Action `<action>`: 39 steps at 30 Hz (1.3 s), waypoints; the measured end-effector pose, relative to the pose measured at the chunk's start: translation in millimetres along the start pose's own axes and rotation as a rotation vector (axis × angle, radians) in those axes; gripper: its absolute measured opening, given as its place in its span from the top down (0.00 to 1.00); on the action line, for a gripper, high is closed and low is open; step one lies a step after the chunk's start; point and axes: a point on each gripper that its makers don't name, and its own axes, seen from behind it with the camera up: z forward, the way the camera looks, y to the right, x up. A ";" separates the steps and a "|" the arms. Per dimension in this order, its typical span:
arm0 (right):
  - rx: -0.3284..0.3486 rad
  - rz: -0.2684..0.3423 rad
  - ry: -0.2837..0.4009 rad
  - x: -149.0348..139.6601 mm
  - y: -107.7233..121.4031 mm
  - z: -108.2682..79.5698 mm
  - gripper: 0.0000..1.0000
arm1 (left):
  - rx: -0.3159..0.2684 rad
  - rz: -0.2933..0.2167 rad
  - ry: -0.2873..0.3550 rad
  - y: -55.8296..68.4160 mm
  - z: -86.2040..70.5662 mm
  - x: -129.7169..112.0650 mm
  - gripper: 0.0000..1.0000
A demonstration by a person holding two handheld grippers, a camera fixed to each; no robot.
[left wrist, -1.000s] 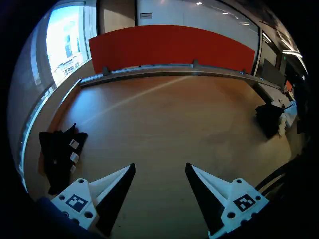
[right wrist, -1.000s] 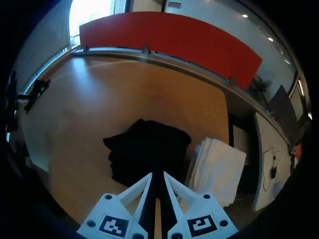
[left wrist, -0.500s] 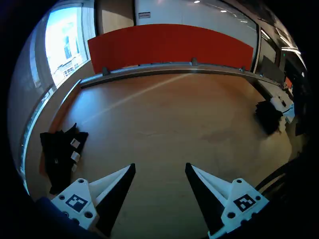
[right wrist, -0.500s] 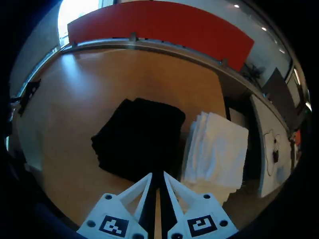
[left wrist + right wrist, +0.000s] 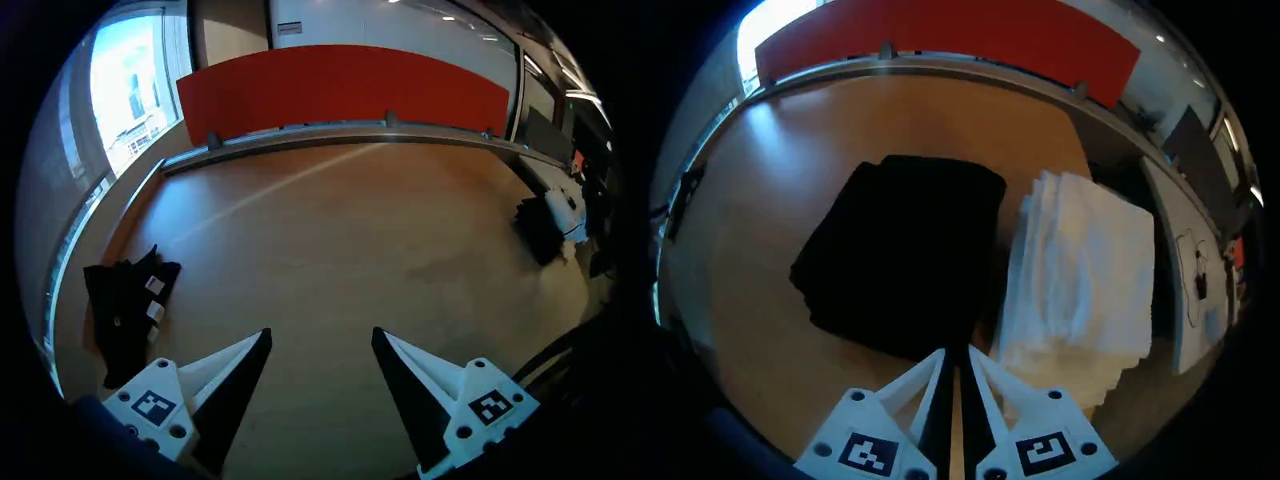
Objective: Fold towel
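I judge the folding as partly done. In the right gripper view, a flat stack of folded black towels (image 5: 904, 240) lies on the brown wooden desk (image 5: 784, 184). A thick stack of folded white towels (image 5: 1088, 272) sits just beside it on the right. Both look neat to me.

The right gripper (image 5: 957, 360) hangs over the near edge of the black stack. Its jaws are pressed together and I see nothing caught between them.

In the left gripper view, the left gripper (image 5: 320, 352) has its jaws wide apart and holds nothing, with bare desk under them. At the far left edge lies a loose heap of black cloth with white tags (image 5: 124, 312), not folded. This heap seems to be what is left to do.
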 end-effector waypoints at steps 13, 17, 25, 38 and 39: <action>-0.011 0.038 -0.027 -10.4 4.3 20.7 0.95 | 0.009 0.007 -0.010 2.8 -0.6 -3.2 0.07; -0.013 0.042 -0.031 -11.7 4.8 23.5 0.96 | 0.009 0.007 -0.011 4.2 0.7 -2.7 0.07; -0.015 0.046 -0.030 -12.8 6.0 26.1 0.95 | 0.007 0.007 -0.014 6.7 2.7 -1.9 0.07; -0.044 0.027 0.011 -8.9 5.3 6.9 0.83 | 0.002 -0.002 -0.008 3.0 5.1 2.7 0.07; -0.047 0.024 0.015 -8.2 5.1 4.7 0.81 | 0.001 -0.003 -0.008 2.7 5.4 2.9 0.07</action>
